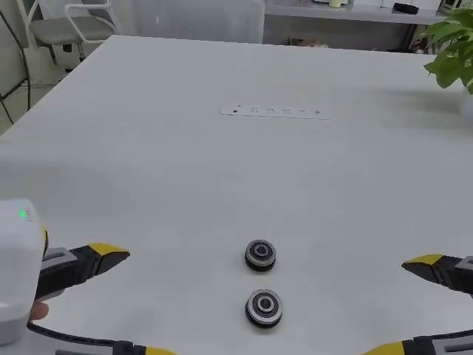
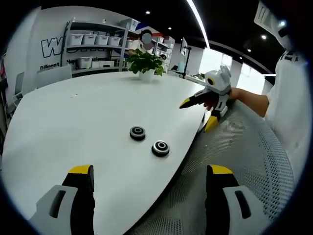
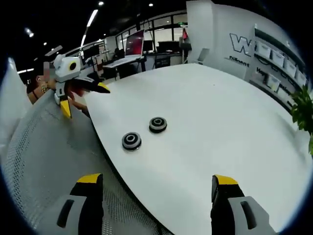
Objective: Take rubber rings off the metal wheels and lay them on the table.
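Two metal wheels with black rubber rings lie flat on the white table (image 1: 185,148), close to its front edge. The far wheel (image 1: 260,254) (image 2: 137,132) (image 3: 157,124) sits just behind the near wheel (image 1: 264,308) (image 2: 160,147) (image 3: 131,140). My left gripper (image 1: 137,303) (image 2: 150,171) (image 3: 84,100) hovers to their left, open and holding nothing. On their right my right gripper (image 1: 403,305) (image 3: 156,179) (image 2: 198,114) is open too, with nothing between its yellow-tipped fingers. Neither gripper touches a wheel.
A flush power strip (image 1: 273,111) is set into the table's middle. A potted plant (image 1: 451,52) (image 2: 145,63) stands at the far right edge. A chair (image 1: 77,22) stands beyond the far left corner. Grey mesh (image 2: 234,147) lies below the table's front edge.
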The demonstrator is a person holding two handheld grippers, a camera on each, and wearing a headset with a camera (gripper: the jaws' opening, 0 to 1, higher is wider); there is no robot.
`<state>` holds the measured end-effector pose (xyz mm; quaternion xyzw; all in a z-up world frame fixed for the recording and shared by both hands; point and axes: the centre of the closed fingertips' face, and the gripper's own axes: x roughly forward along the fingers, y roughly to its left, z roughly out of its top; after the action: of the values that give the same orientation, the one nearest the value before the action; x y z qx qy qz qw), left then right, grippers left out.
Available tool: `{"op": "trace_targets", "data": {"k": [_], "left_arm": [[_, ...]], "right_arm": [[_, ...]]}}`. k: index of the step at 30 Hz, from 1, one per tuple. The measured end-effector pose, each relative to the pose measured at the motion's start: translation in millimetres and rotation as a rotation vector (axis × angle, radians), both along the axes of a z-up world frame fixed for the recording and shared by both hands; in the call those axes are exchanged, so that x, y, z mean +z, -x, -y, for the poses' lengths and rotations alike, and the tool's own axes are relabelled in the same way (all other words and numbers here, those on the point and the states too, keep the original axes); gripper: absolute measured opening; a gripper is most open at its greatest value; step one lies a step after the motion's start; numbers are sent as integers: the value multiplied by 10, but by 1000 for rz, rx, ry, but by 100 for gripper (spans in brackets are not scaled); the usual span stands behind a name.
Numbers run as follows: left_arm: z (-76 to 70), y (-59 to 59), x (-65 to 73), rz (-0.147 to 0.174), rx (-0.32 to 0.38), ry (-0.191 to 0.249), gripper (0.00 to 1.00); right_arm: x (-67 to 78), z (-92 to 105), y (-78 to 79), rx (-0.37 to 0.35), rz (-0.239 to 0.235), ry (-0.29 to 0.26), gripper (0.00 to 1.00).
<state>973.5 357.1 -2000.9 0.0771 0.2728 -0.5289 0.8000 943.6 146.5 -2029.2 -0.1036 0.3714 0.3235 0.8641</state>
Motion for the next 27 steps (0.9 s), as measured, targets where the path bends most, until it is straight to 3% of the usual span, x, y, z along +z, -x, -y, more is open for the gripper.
{"op": "trace_targets", "data": {"k": [18,22,24,25,27], "left_arm": [[3,1,6,-1,-5,-3,94],[17,25,11,38,-43,-40,96],[43,50,24,25,-61,-28,97],[46,57,24,22,-66,-30,97],[33,58,29,50,-86,-67,96]], "right_arm": [[25,-17,-12,7,11,-7,90],[59,-36,-31,14,24,-17,90],[101,-37,-49,6,36,-30,89],[133,-16,-68,0,54,-25,87],[188,11,-105,-6,86,-12,83]]}}
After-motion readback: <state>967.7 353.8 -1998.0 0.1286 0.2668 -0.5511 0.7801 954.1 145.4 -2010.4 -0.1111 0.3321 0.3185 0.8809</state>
